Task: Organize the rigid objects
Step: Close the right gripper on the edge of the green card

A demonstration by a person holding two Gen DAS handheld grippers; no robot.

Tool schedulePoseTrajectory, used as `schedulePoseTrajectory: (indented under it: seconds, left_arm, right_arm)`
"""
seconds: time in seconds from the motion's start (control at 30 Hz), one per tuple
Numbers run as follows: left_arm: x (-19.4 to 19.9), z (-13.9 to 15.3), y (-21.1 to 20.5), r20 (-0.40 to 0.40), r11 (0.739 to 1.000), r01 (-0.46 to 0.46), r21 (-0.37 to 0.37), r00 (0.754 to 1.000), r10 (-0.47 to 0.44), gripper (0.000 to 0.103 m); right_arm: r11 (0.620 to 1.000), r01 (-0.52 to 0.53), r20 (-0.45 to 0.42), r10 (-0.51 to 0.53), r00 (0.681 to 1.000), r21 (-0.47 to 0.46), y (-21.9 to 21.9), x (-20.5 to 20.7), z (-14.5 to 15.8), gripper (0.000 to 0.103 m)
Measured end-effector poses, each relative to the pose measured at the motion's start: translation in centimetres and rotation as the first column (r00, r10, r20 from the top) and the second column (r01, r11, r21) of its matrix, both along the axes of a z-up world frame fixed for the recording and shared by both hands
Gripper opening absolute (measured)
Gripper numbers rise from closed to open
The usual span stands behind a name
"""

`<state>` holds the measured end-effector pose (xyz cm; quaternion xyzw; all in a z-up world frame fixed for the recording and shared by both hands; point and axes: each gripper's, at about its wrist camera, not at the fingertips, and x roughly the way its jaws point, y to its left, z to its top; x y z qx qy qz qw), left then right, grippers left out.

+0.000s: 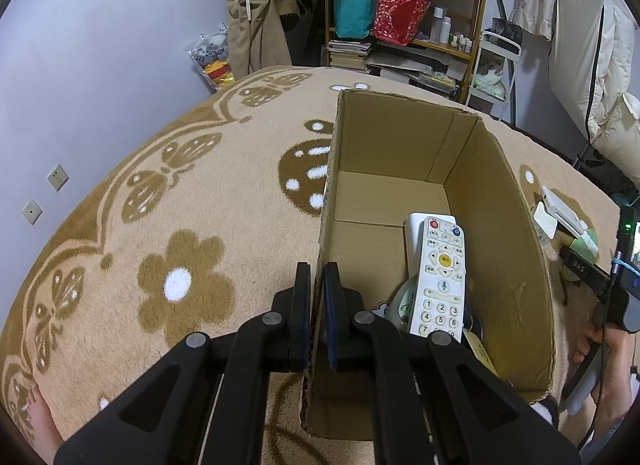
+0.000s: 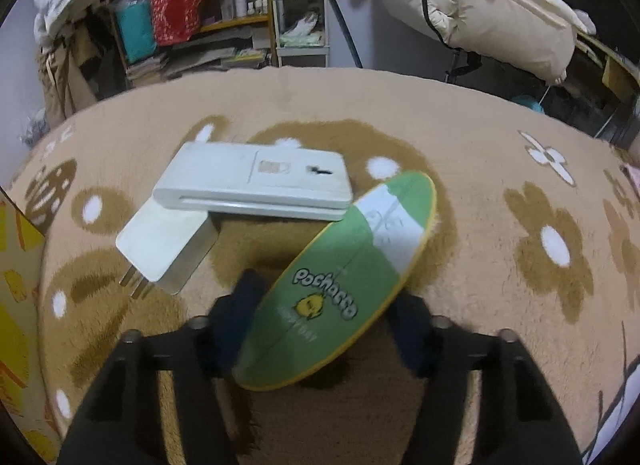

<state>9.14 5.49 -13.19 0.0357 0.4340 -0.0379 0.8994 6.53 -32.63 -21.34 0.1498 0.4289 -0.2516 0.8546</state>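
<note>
Seen from the left wrist, the left gripper (image 1: 318, 297) is clamped on the near side wall of an open cardboard box (image 1: 500, 265) that stands on a tan flower-patterned rug (image 1: 180, 225), one finger outside the wall and one inside. Ahead and to the right of the fingers, inside the box, a white remote control (image 1: 442, 277) leans against the far wall, overlapping another white object beneath it. Farther right, outside the box, a person's hand (image 1: 600, 349) holds the other tool's grip.

Seen from the right wrist, the right gripper (image 2: 320, 329) has its jaws part way apart, with a green oval disc (image 2: 340, 281), yellow-rimmed and printed "Pochacco", tilted between them; the frame is blurred, so whether the pads press on it cannot be told. Just ahead and to the left of the fingers lies a white charger plug (image 2: 164, 245), prongs toward the tool, and beyond it a flat white device (image 2: 256, 181) that touches the disc's far end. The box's corner shows at the far left.
</note>
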Motion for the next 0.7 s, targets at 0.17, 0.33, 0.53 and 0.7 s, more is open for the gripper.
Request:
schedulePoseTrajectory:
  seconds: [0.17, 0.33, 0.53, 0.7]
  left_arm:
    - [0.1, 0.0, 0.0, 0.000, 1.000, 0.001, 0.003, 1.000, -0.001, 0.006]
    - [0.1, 0.1, 0.0, 0.000, 1.000, 0.001, 0.004, 1.000, -0.001, 0.006]
    - [0.1, 0.0, 0.0, 0.000, 1.000, 0.000, 0.003, 1.000, 0.000, 0.006]
    - [0.1, 0.1, 0.0, 0.000, 1.000, 0.000, 0.003, 1.000, 0.000, 0.006]
  right_arm:
    - [0.986, 0.037, 0.118, -0.057, 0.991, 0.163, -2.4, -1.1, 0.1, 0.060]
    - [0.978, 0.028, 0.126, -0.055, 0.990, 0.206, -3.2, -0.6, -0.3, 0.059]
    - [0.985, 0.040, 0.112, -0.059, 0.992, 0.168, -2.7, -0.4, -0.1, 0.025]
    - [0.966, 0.099, 0.159, -0.139, 0.977, 0.237, -3.9, -2.1, 0.7, 0.009]
